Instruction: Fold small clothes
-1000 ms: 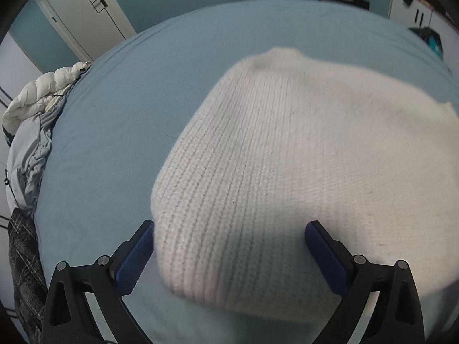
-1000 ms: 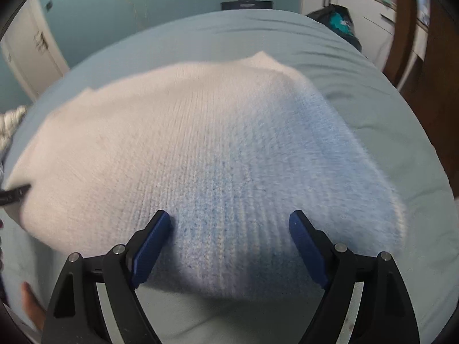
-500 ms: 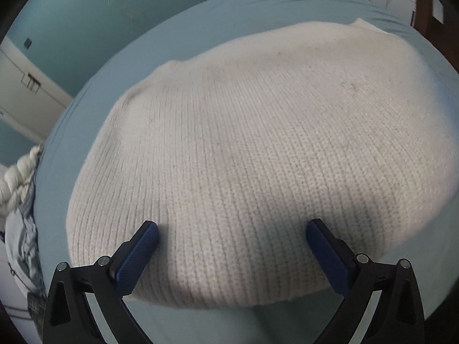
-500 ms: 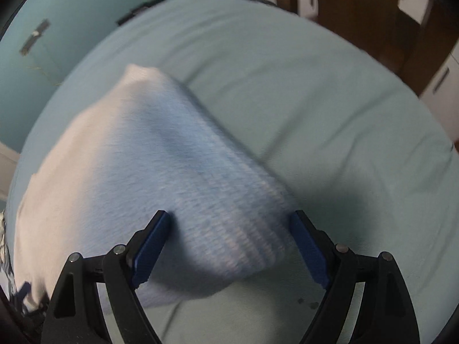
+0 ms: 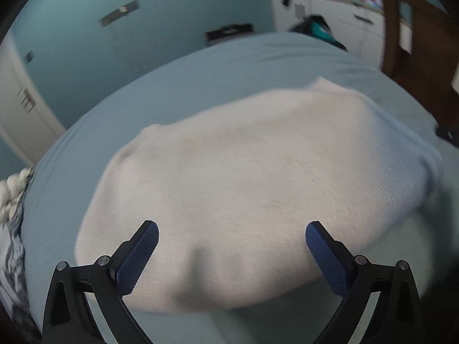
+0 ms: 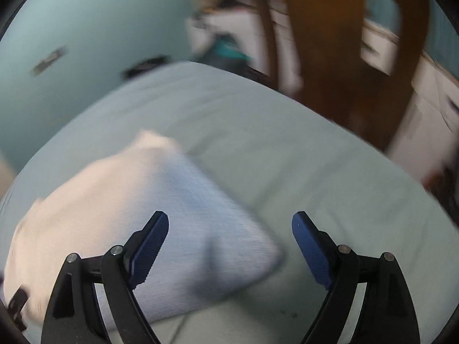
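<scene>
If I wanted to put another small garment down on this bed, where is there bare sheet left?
The widest bare stretch of the blue sheet lies right of the white knit garment, toward the wooden furniture. Another band runs beyond the garment, up to the far wall. The left edge is crowded by a heap of bedding.

Background's pretty lived-in: a light blue bedsheet (image 5: pixel 200 86) covers the bed, teal wall (image 5: pixel 143 43) behind it, white door (image 5: pixel 20 109) off to the left. White drawers (image 5: pixel 344 25) with clutter on top sit far right, next to a brown wooden door (image 6: pixel 330 57). Crumpled bedding (image 5: pixel 11 200) bunches at the left edge.
</scene>
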A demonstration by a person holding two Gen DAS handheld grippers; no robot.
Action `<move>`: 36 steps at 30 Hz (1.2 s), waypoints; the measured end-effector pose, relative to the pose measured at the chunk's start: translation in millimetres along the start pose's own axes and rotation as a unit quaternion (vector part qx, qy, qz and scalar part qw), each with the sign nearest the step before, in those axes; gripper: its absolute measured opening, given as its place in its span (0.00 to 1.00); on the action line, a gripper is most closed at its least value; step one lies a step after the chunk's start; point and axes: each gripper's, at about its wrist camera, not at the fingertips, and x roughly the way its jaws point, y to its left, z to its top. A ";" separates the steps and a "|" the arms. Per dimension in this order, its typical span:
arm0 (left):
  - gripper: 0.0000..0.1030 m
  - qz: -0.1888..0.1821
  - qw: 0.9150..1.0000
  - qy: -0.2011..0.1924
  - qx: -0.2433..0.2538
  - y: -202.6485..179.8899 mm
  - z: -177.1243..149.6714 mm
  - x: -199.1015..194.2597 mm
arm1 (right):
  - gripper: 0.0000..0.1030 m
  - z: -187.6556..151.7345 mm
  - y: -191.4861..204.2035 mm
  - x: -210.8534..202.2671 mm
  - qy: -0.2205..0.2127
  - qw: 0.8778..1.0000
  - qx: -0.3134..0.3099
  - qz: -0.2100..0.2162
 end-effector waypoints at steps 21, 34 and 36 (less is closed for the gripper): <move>1.00 0.008 0.993 -0.001 0.116 -15.7 -13.5 -15.2 | 0.99 -25.2 59.2 2.2 0.087 0.984 -0.130 0.081; 1.00 0.057 0.989 0.124 -0.048 55.3 -32.8 55.2 | 0.99 -33.0 70.2 36.0 0.160 0.973 -0.164 0.036; 1.00 0.066 0.992 0.098 -0.046 54.0 -36.6 55.6 | 0.99 -32.8 72.9 37.5 0.154 0.973 -0.166 0.035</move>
